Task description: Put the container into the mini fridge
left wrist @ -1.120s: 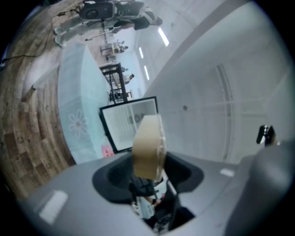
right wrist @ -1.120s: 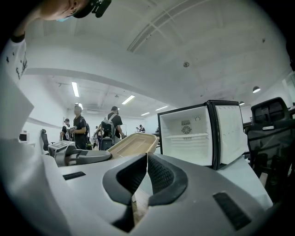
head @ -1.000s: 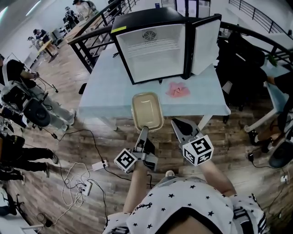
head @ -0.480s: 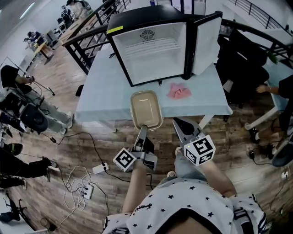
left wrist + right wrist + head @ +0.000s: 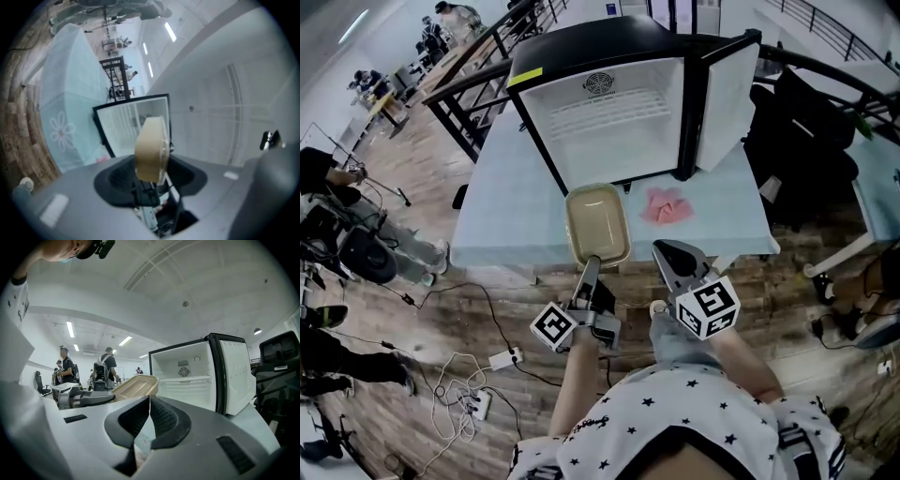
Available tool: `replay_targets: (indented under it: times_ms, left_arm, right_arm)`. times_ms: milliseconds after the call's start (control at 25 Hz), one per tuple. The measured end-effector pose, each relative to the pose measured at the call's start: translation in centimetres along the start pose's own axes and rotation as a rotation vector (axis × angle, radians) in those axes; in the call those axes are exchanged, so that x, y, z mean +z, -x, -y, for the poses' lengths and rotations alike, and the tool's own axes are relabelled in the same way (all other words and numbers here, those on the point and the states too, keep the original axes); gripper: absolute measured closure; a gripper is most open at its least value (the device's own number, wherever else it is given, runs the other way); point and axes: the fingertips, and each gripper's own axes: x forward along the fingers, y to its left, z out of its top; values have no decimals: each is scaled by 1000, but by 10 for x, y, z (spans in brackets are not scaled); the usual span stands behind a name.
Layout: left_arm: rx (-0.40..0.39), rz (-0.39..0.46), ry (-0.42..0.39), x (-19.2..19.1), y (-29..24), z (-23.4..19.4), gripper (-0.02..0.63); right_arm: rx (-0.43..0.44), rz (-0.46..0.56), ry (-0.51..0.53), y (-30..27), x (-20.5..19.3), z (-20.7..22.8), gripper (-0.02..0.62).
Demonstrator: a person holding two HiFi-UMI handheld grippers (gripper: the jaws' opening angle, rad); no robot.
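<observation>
A yellow sticker (image 5: 525, 76) on the mini fridge (image 5: 591, 42) top carries print too small to read. The left hand-held gripper (image 5: 592, 264) clamps the container (image 5: 597, 223) by its near rim, holding it over the bench (image 5: 502, 211) before the open fridge. The right hand-held gripper (image 5: 667, 251) is closed, empty.

The beige, shallow, round-cornered container (image 5: 597, 220) hangs roughly flat over the table's (image 5: 511, 202) near edge, its near rim pinched in the left hand-held gripper (image 5: 592, 265). Just beyond it stands the black mini fridge (image 5: 619, 117), white inside, with its door swung open to the right.
</observation>
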Motion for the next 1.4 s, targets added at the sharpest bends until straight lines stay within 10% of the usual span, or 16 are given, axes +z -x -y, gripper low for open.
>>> replay_targets:
  times_ms: [1400]
  left_arm:
    - [-23, 84, 66, 75, -236, -20, 394]
  right_arm:
    - [87, 5, 2, -149, 46, 163, 574]
